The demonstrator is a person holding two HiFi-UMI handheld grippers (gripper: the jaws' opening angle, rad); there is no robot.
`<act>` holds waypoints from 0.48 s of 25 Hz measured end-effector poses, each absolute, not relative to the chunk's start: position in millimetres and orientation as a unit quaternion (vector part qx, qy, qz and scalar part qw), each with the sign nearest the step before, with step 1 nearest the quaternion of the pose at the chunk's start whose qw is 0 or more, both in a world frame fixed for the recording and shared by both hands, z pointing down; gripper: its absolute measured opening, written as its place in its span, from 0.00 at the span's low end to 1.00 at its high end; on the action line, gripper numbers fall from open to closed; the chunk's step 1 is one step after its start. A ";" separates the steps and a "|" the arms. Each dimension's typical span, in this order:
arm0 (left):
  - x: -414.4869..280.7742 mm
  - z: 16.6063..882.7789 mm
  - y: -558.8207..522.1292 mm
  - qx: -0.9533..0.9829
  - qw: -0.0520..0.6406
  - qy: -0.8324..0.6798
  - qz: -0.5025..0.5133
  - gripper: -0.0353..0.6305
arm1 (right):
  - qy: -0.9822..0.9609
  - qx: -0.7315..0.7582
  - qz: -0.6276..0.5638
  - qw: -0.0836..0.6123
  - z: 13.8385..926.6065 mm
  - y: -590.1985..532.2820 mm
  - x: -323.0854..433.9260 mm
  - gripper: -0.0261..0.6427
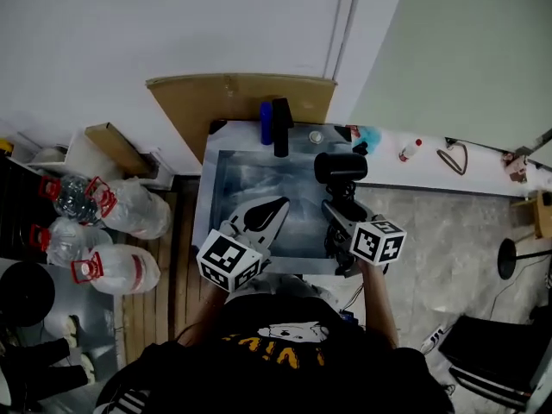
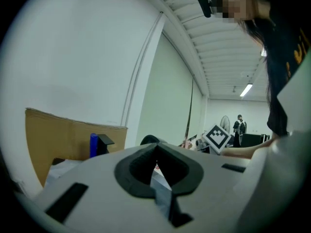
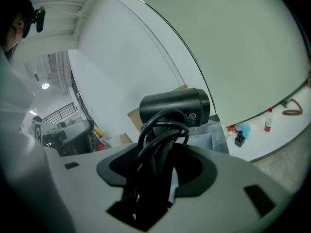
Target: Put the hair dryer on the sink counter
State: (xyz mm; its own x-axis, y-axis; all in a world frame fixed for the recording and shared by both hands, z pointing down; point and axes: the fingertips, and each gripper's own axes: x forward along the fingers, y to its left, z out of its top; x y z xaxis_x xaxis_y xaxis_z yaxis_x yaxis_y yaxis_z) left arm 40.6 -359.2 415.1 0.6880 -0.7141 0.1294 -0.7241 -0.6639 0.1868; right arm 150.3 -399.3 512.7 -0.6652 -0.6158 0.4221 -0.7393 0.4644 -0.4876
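My right gripper [image 1: 341, 212] is shut on the handle of the black hair dryer [image 1: 340, 167], which it holds above the right side of the steel sink [image 1: 210, 195]. In the right gripper view the dryer's barrel [image 3: 176, 108] sticks up past the jaws, and its coiled black cord [image 3: 156, 144] is bunched between them. Over the sink's near left part, my left gripper [image 1: 264, 217] is shut with nothing in it; its tips meet in the left gripper view [image 2: 156, 148]. A black faucet [image 1: 281, 128] and a blue bottle [image 1: 266, 123] stand at the sink's back rim.
Cardboard [image 1: 233, 102] leans on the wall behind the sink. Large water bottles [image 1: 121, 210] lie on the floor at the left. A white ledge [image 1: 435, 175] at the right carries a small bottle [image 1: 410, 151] and a wire loop [image 1: 454, 157]. A black stool [image 1: 511, 253] stands farther right.
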 end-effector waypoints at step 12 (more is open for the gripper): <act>42.9 420.4 -379.9 0.877 0.118 -0.465 0.025 0.06 | -0.888 0.271 0.303 0.213 560.5 -500.2 146.3 0.36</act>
